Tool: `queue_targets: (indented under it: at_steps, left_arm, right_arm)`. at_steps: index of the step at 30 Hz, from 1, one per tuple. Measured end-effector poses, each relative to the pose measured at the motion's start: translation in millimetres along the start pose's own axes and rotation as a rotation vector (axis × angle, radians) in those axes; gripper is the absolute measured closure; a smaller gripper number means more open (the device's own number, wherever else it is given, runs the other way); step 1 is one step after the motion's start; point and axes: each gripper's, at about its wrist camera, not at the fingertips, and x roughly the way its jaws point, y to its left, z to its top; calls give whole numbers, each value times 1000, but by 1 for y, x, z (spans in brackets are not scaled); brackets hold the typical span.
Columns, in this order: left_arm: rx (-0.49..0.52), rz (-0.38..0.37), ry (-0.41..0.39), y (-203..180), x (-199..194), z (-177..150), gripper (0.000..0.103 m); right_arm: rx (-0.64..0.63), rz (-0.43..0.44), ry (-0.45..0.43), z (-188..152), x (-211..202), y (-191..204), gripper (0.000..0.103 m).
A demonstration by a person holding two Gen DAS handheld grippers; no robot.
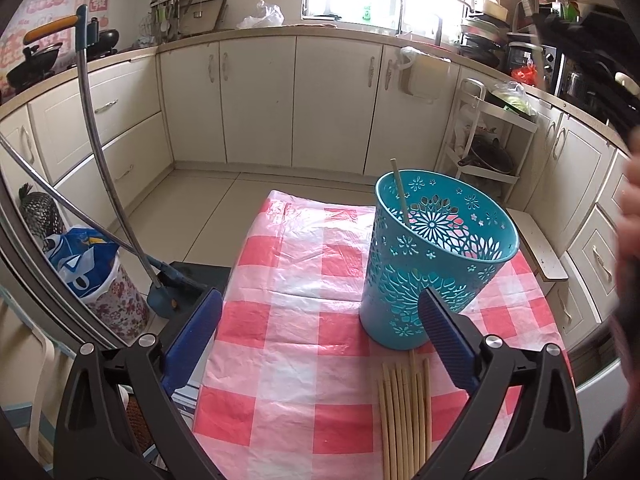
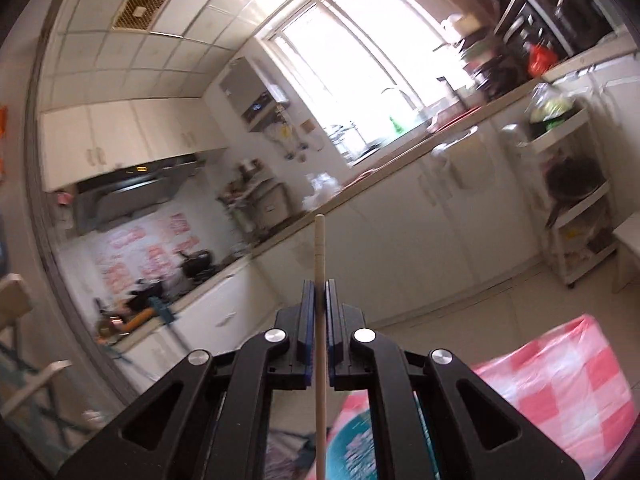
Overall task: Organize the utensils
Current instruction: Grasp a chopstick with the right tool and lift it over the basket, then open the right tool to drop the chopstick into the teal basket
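While the right tool (image 2: 319, 292) pinches one chopstick (image 2: 319, 248) mid-shaft, pointing to twelve o'clock, the left tool (image 1: 320, 312) gapes empty over the bench (image 1: 304, 280). Loose chopsticks (image 1: 404, 412) lie at six o'clock of the teal holder (image 1: 436, 256): light, stiff, slippery, best gripped centrally.

Left hand-held gripper (image 1: 320, 304) spread wide; right hand-held gripper (image 2: 319, 292) clamped, tilted upward.

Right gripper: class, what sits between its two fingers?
A single wooden chopstick, clamped between the right gripper's blue pads and sticking out past them; the right wrist view shows it.
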Motion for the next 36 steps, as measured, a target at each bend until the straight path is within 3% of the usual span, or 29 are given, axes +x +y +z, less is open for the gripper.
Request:
queue_targets:
  at_steps: [5,9,12,16,19,26,36]
  left_arm:
    - [-16,-6,9,4,2,2,8]
    - [-21,-11,14,6,3,3,8]
    - [-25,-16,14,8,2,3,8]
    - [-29,-18,10,9,0,4,8]
    - [-30,-16,7,9,-1,4,8]
    - [-32,-15,-2,10,-3,5,8]
    - [-19,-11,-14,6,-7,4,8]
  right_arm:
    - [-126,-180,-4,-23,35,-2,97]
    - [-187,-230,47,-46,46,-6,97]
    - [-209,-240,84,-56,46,-4,96]
    - [-235,-224,107,-72,36,-3,79]
    - [-229,-214,124,-74,31,0,79]
    - [-198,-203,116,-81,-25,1,70]
    - [-130,-281,313,-141,-74,-27,69]
